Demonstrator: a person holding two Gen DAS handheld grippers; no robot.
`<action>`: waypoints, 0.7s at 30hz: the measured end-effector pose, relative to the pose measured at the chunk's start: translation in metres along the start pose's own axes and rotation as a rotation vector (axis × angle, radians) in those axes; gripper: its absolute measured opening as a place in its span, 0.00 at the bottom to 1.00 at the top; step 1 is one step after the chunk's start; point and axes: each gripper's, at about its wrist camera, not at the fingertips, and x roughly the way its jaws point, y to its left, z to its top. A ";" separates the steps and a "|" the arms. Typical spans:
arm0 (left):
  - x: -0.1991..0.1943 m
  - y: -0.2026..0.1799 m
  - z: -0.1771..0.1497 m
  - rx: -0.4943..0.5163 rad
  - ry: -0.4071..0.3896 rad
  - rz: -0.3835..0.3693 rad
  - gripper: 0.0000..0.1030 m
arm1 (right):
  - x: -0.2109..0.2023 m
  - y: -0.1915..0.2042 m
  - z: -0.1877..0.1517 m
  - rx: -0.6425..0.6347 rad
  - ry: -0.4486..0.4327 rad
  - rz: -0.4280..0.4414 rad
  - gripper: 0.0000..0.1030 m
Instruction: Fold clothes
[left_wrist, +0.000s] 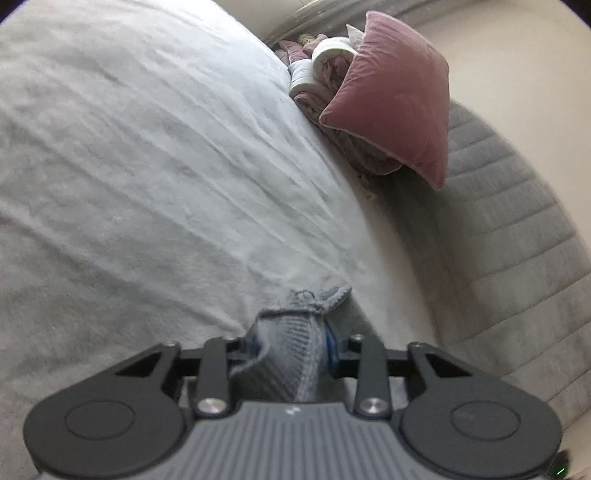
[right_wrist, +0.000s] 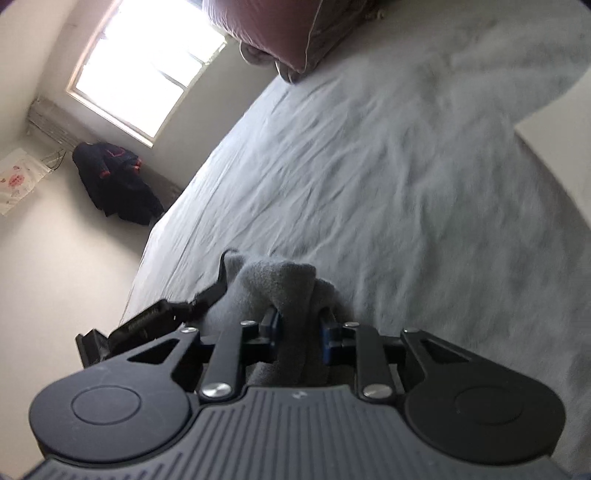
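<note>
Grey garment (left_wrist: 295, 343) between both grippers' fingers (right_wrist: 271, 323)

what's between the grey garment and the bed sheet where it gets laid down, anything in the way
Nothing visible. Both grippers, left and right, clamp the grey garment, and the bed sheet ahead lies bare; the pink pillow sits at its far edge.

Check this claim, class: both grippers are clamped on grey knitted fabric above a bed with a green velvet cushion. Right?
One error: the velvet cushion is dusty pink, as the left wrist view shows. Both the left gripper and right gripper are clamped on grey knitted fabric above the bed.
</note>
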 end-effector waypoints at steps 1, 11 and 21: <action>0.001 0.001 0.001 0.005 0.005 0.008 0.50 | 0.003 -0.005 0.001 0.023 0.011 -0.002 0.30; 0.012 0.000 0.005 0.012 0.065 -0.022 0.67 | 0.010 -0.026 -0.010 0.143 0.016 0.015 0.67; 0.019 -0.020 0.006 -0.015 0.039 -0.012 0.31 | 0.023 0.005 -0.008 0.038 -0.099 -0.041 0.32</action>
